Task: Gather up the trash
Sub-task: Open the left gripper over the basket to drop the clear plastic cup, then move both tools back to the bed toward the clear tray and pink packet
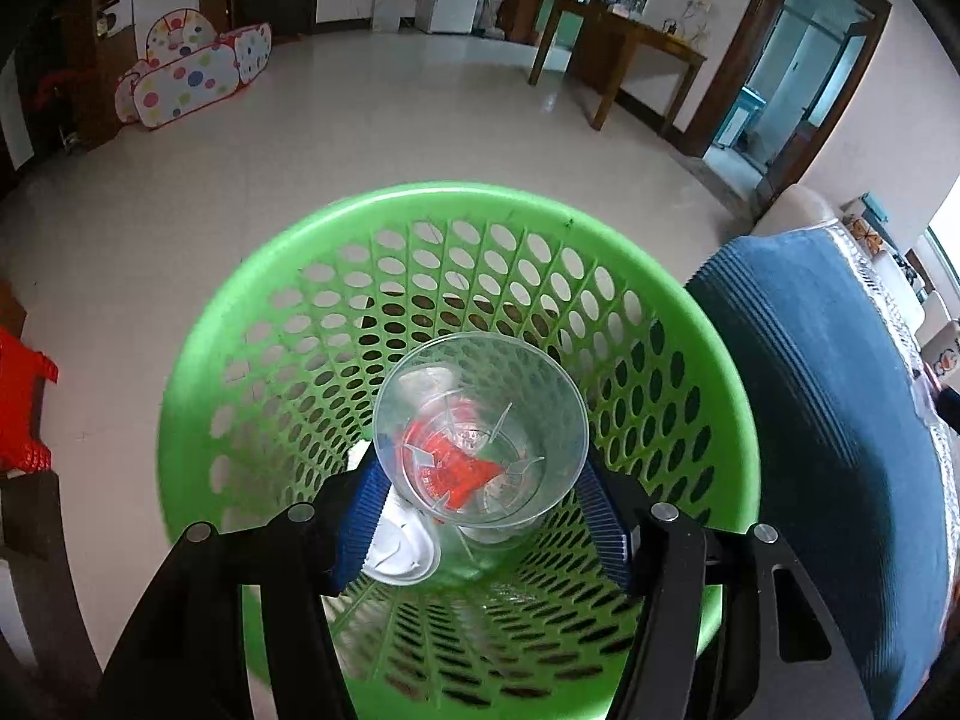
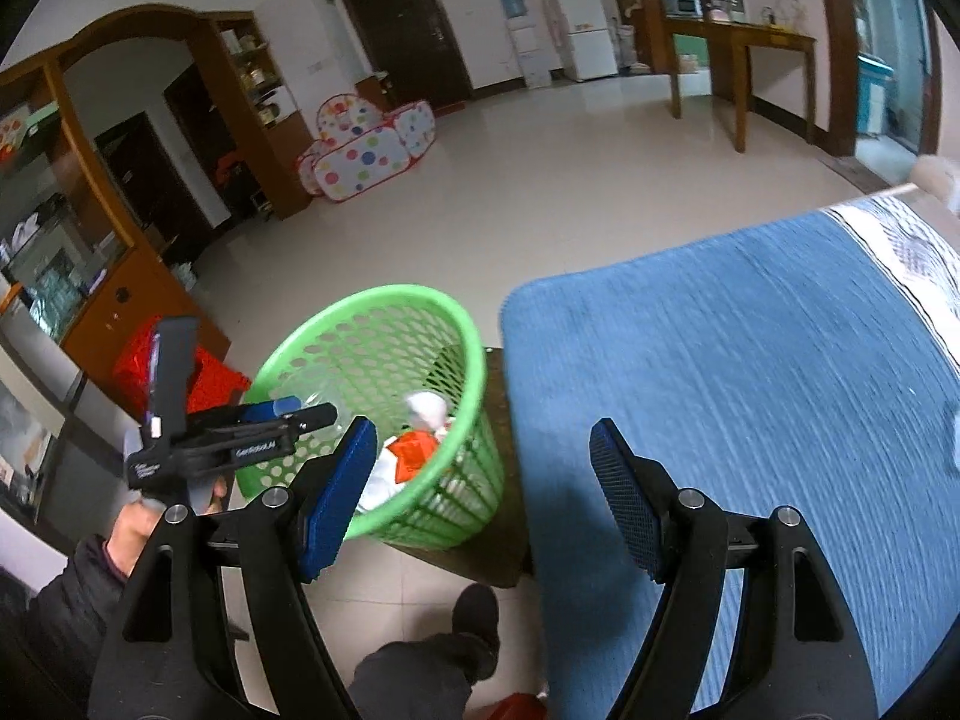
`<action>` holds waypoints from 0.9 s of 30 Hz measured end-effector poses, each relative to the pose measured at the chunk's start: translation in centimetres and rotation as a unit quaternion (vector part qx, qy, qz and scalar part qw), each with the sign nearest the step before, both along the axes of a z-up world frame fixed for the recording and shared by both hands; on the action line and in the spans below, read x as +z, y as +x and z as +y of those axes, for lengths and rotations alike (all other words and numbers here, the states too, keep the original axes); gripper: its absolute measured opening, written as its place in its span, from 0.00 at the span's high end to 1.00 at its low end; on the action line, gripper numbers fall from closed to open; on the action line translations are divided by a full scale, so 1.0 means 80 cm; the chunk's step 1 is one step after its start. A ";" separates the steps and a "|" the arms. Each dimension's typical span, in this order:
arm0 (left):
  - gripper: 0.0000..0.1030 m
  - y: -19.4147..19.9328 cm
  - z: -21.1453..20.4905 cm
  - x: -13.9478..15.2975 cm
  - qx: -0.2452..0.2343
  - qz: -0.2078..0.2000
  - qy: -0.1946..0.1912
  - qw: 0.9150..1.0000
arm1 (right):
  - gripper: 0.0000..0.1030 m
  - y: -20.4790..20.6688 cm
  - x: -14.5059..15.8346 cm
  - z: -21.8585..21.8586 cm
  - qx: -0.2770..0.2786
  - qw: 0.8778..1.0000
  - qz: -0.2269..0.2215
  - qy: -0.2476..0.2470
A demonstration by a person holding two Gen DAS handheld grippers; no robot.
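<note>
Left gripper fingers clamp clear plastic cup over round green perforated plastic basket; right gripper fingers spread, empty, beside basket.

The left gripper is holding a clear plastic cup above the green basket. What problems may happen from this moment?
1. The clear plastic cup sits between the left gripper pads; thin plastic may crumple or spring sideways on release.
2. The green basket appears to stand near the edge of a low dark surface; a push on its rim might tip it.
3. The right gripper hangs open beside the basket and may knock it.
</note>
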State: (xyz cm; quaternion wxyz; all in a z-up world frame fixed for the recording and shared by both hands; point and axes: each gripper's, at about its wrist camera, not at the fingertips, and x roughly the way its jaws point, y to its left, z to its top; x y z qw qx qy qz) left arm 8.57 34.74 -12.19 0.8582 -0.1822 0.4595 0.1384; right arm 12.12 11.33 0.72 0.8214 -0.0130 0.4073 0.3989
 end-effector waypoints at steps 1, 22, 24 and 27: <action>0.35 0.003 0.002 -0.002 0.002 0.003 -0.001 1.000 | 0.29 0.001 -0.001 -0.006 -0.006 1.000 0.001 0.001; 0.26 0.012 -0.060 0.066 -0.014 -0.043 0.032 0.998 | 0.29 0.022 0.007 -0.160 -0.109 0.994 -0.010 0.014; 0.26 0.014 -0.075 0.077 -0.023 -0.050 0.036 0.998 | 0.29 0.027 0.011 -0.184 -0.125 0.992 -0.012 0.013; 0.25 0.022 -0.105 0.094 -0.041 -0.061 0.040 0.996 | 0.29 0.038 0.017 -0.228 -0.154 0.988 -0.016 0.012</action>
